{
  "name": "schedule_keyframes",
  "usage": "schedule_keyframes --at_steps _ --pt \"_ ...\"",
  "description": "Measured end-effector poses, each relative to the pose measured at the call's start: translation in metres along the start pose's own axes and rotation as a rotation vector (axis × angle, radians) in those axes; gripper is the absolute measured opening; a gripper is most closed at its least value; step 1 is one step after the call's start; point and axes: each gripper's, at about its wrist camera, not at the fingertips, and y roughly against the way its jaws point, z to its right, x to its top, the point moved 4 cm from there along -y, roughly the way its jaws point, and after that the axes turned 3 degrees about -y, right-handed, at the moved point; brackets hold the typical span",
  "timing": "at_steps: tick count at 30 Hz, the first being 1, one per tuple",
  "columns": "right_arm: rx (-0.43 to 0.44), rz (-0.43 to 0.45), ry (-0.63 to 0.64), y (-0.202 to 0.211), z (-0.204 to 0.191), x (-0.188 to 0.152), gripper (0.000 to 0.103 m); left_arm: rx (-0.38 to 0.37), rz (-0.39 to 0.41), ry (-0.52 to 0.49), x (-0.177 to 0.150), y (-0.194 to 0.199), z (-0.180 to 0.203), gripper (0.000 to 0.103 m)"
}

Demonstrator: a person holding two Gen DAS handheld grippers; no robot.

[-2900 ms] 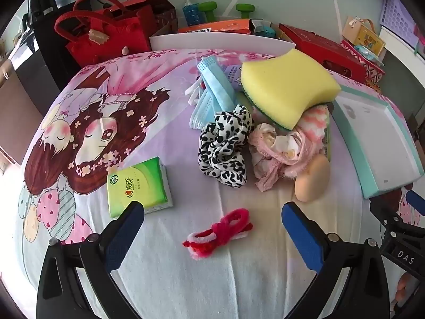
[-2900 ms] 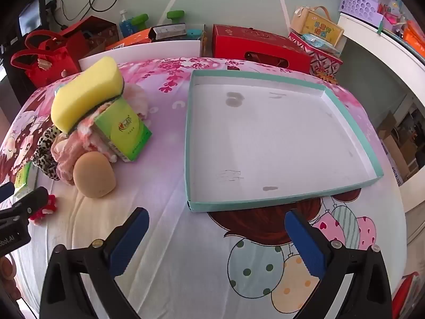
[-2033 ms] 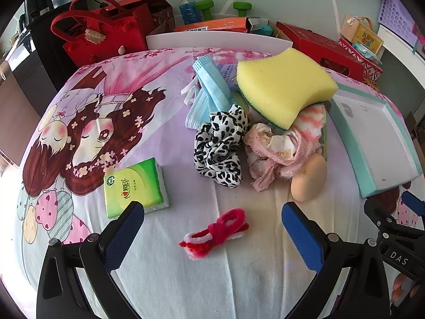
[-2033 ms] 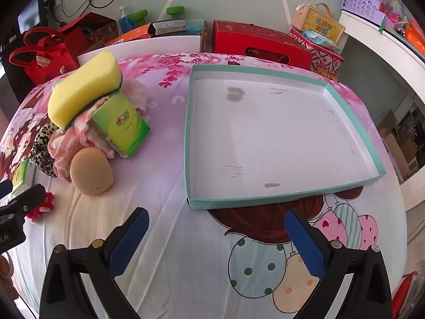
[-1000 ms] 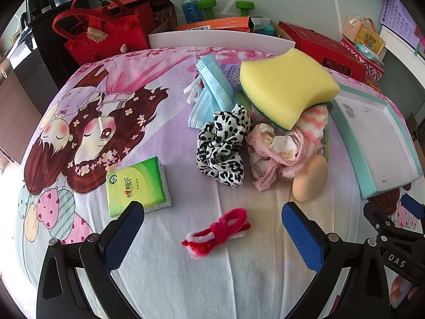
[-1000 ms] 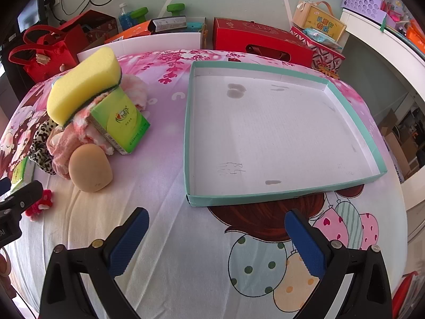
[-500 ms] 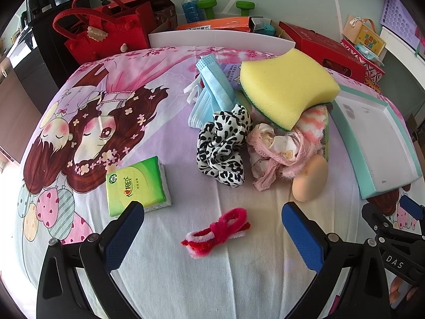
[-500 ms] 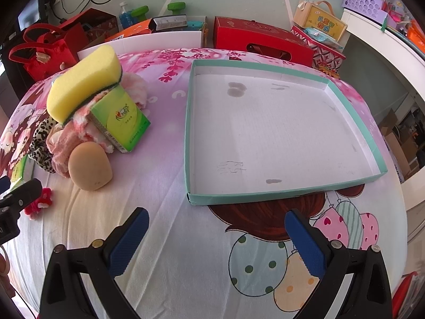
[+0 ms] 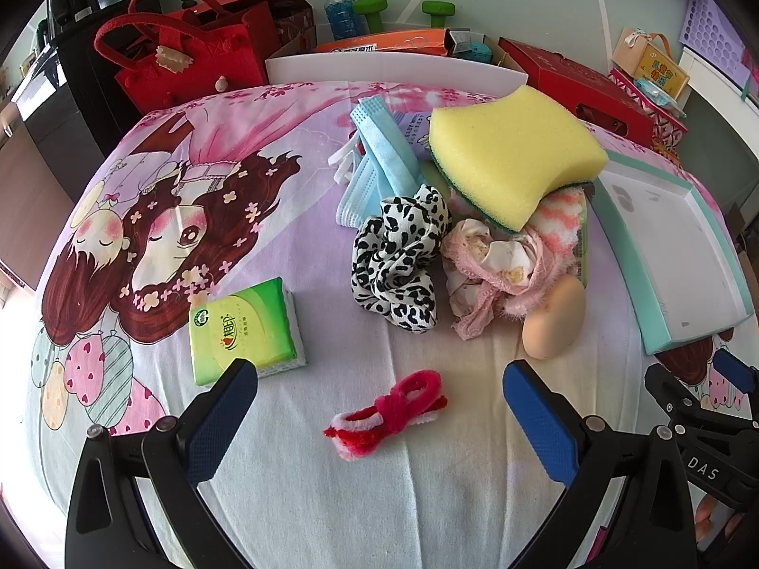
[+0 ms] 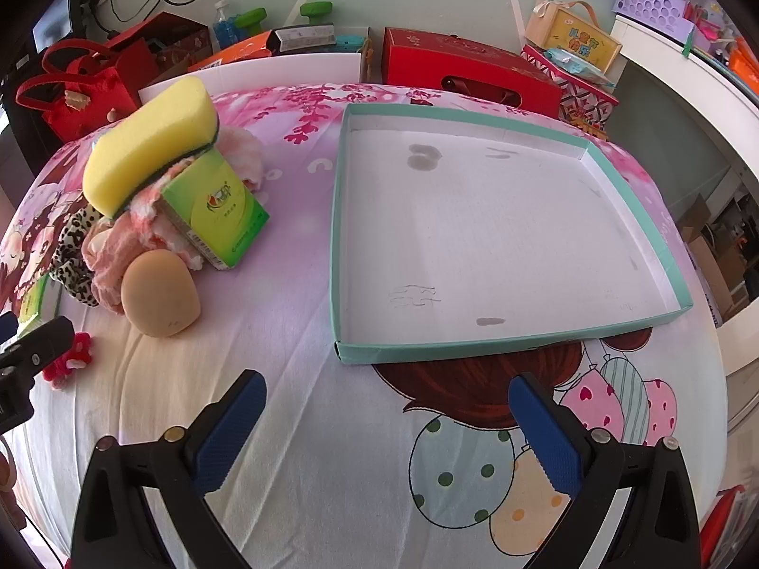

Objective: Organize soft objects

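My yellow sponge covers most of a green tissue pack and the pink cloths. At three o'clock, my right gripper runs off-frame.

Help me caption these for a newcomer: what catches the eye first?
A big yellow sponge crowns a heap of soft things: leopard-print scrunchie, pink cloth, beige makeup sponge. Right of the heap lies an empty teal-rimmed tray. A red-and-pink hair tie sits between the open fingers of the left hand-held gripper.
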Motion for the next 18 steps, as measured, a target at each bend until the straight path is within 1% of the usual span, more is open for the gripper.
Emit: schedule_keyframes --at_steps 9,11,13,15,18 --pt "-0.001 0.001 0.000 0.001 -0.001 0.000 0.103 0.002 0.002 0.003 -0.003 0.002 -0.002 0.103" --pt "0.013 0.021 0.001 0.005 -0.003 0.001 0.103 0.011 0.022 0.023 -0.002 0.009 -0.010 0.103" --pt "0.047 0.054 0.007 0.013 -0.008 0.003 0.103 0.021 0.041 0.056 -0.001 0.016 -0.020 0.103" --pt "0.099 0.080 0.020 0.021 -0.017 0.004 0.103 0.035 0.049 0.087 0.001 0.020 -0.033 0.103" --pt "0.186 0.083 0.041 0.028 -0.035 0.004 0.103 0.071 0.060 0.136 0.000 0.028 -0.055 0.103"
